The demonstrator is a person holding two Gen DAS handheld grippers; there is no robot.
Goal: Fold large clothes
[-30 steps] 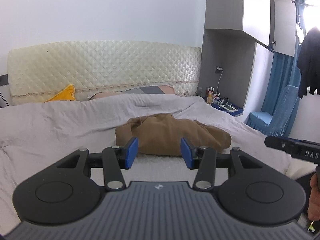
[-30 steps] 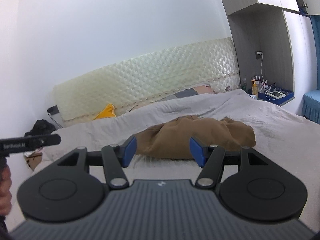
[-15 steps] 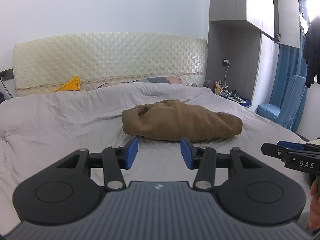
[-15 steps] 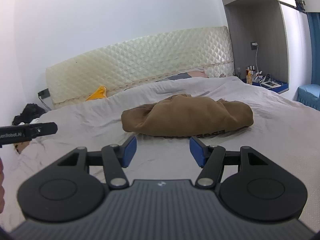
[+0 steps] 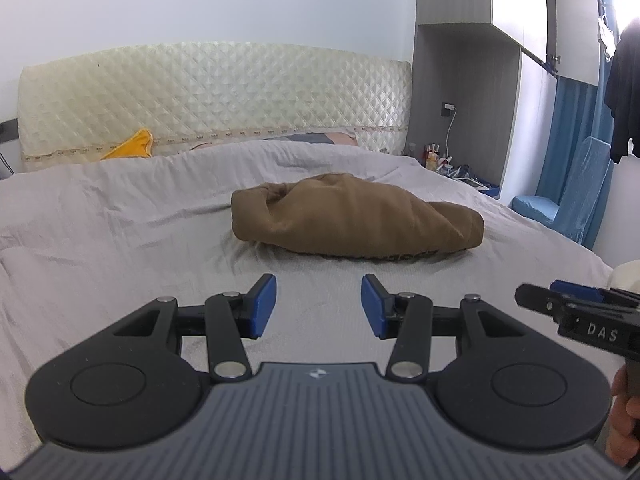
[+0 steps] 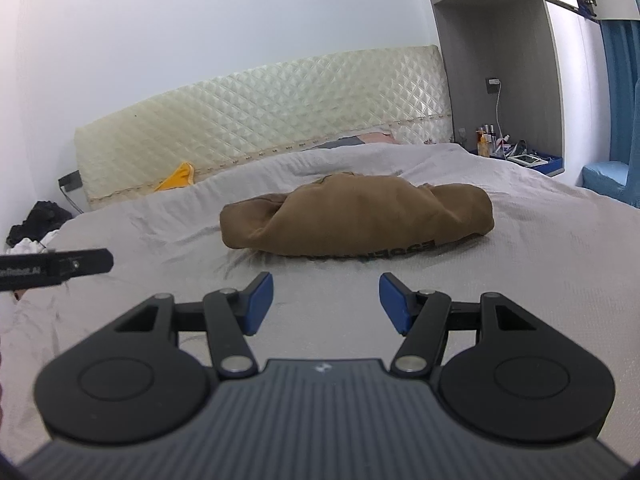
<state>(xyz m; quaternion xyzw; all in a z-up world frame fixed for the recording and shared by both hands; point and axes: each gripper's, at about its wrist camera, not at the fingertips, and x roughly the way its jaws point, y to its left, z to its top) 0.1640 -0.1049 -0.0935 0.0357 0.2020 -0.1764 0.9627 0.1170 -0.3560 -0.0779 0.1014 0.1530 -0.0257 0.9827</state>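
Note:
A brown garment lies bunched in a heap in the middle of a bed with a grey cover; dark lettering shows along its near lower edge. My left gripper hovers low over the cover a short way in front of the heap, open, with only bare sheet between its blue pads. My right gripper is also open and empty, just short of the heap. Each gripper shows at the edge of the other's view: the right gripper and the left gripper.
A quilted cream headboard backs the bed, with a yellow cloth and pillows below it. A bedside shelf with bottles stands at the right, then a blue chair and hanging dark clothes. Dark clothing lies on the floor at the left.
Both grippers have sunk toward the bed, so the brown heap now sits higher and clear above the fingertips in each view. The jaws kept their width.

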